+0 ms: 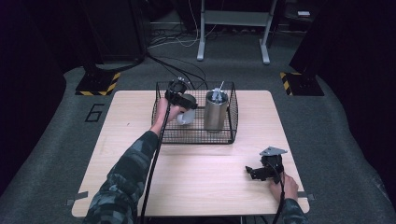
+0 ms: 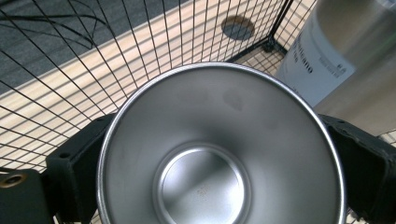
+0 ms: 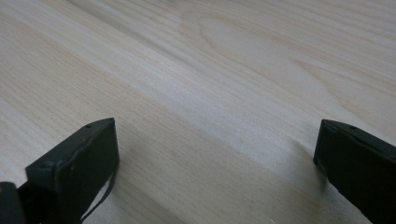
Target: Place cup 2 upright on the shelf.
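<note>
A stainless steel cup (image 2: 219, 154) sits between my left gripper's (image 2: 217, 149) black jaws, its open mouth facing the camera, and the jaws are shut on its sides. In the high view the left gripper (image 1: 183, 101) holds the cup (image 1: 187, 112) inside the left half of a black wire basket (image 1: 196, 140). I cannot tell whether the cup rests on the basket floor. My right gripper (image 1: 251, 171) lies on the wooden table (image 1: 201, 182) at the front right. Its jaws stand wide open in the right gripper view (image 3: 215, 140), with bare wood between them.
A tall steel canister (image 1: 215, 112) with utensils sticking out stands in the basket's right half, close beside the cup; the canister (image 2: 341, 56) shows a printed label. Cables trail from both grippers. Black stands and a grey frame sit on the floor beyond the table.
</note>
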A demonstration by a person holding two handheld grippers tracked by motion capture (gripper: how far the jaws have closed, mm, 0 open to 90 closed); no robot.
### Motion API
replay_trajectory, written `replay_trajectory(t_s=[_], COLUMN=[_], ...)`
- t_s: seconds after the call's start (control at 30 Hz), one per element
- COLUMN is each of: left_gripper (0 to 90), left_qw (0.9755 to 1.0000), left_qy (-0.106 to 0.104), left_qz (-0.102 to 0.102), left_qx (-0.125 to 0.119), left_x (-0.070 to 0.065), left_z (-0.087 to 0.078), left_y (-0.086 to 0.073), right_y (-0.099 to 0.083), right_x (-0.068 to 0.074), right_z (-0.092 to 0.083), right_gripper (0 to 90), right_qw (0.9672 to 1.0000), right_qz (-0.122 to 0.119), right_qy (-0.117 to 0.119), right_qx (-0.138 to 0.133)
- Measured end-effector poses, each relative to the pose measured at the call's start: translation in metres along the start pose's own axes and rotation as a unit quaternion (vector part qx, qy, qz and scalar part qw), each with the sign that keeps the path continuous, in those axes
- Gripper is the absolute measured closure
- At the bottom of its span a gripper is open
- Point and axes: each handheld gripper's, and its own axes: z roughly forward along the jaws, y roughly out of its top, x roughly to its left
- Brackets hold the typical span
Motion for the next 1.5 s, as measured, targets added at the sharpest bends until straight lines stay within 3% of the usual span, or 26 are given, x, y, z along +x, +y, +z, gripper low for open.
replay_trajectory(t_s=[0.3, 0.77, 1.23, 1.5], left_gripper=[6.1, 6.1, 5.7, 5.6], left_qw=[0.9998, 0.9993, 0.9989, 0.9988], left_qy=[-0.010, -0.008, -0.009, -0.008], left_qz=[-0.002, -0.008, 0.002, -0.003], left_qx=[0.018, 0.035, 0.046, 0.047], left_x=[0.002, 0.004, 0.004, 0.004], left_z=[0.010, 0.022, 0.021, 0.018], left_y=[-0.005, -0.013, -0.017, -0.018], right_y=[0.000, 0.000, 0.000, 0.000], right_x=[-0.001, 0.000, -0.001, 0.000], right_z=[0.000, 0.000, 0.000, 0.000], right_gripper=[0.0, 0.0, 0.0, 0.0], right_qw=[1.0000, 1.0000, 1.0000, 1.0000], right_qz=[-0.004, -0.002, -0.007, -0.004], right_qy=[-0.001, 0.000, 0.001, 0.002], right_qx=[-0.001, -0.001, 0.000, 0.001])
